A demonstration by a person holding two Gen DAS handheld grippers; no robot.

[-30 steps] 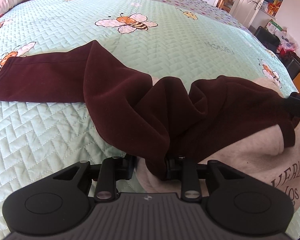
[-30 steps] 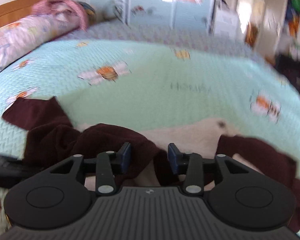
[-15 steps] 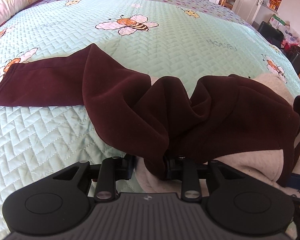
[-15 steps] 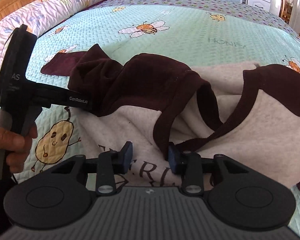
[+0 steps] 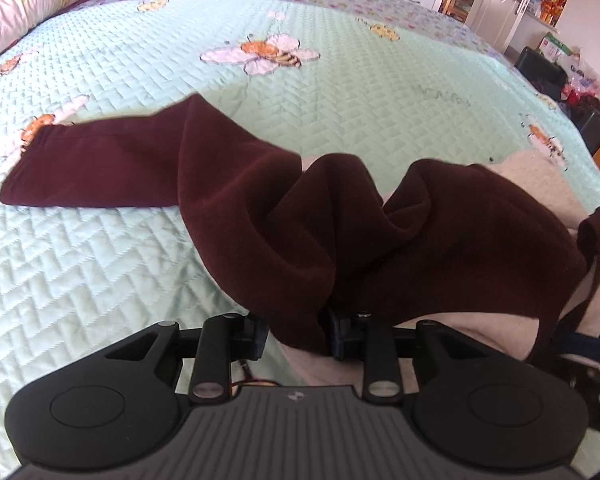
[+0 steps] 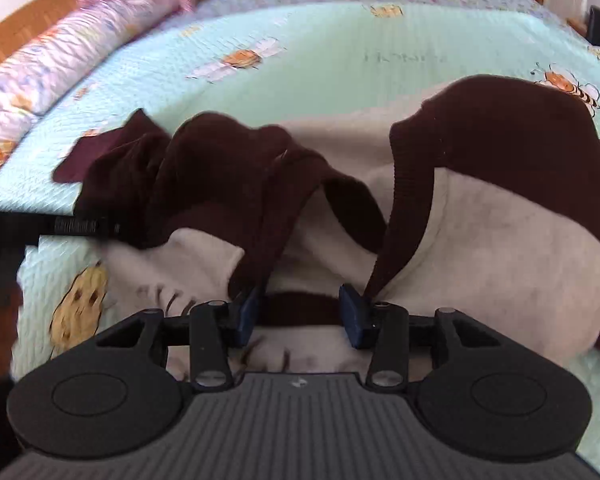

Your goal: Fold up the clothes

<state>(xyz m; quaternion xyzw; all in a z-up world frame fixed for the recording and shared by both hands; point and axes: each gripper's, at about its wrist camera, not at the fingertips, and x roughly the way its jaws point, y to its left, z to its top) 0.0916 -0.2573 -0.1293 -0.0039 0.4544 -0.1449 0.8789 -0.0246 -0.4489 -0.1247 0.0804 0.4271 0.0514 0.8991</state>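
A maroon-and-cream sweatshirt is shown lying crumpled on a bed covered by a mint-green quilt printed with bees. The sweatshirt is taken as the landmark.

Left wrist view: the left tongs are seen clamped on a bunched fold of the maroon fabric at the near edge of the sweatshirt. 1 maroon sleeve is laid flat on the quilt, stretched away to the left of the body of the sweatshirt. A printed bee is seen on the quilt well beyond the sweatshirt. A pink floral bolster lies far beyond and to the left of the sweatshirt, at the bed's edge.

Right wrist view: the right tongs are held apart, with the maroon neckband draped down toward them; the right finger is touched by the band, and nothing is pinched between the 2 fingers. The cream body panel bulges to the right of the neck opening. The other handheld gripper's black bar reaches the sweatshirt's left edge. The view is motion-blurred, so finer detail cannot be told.
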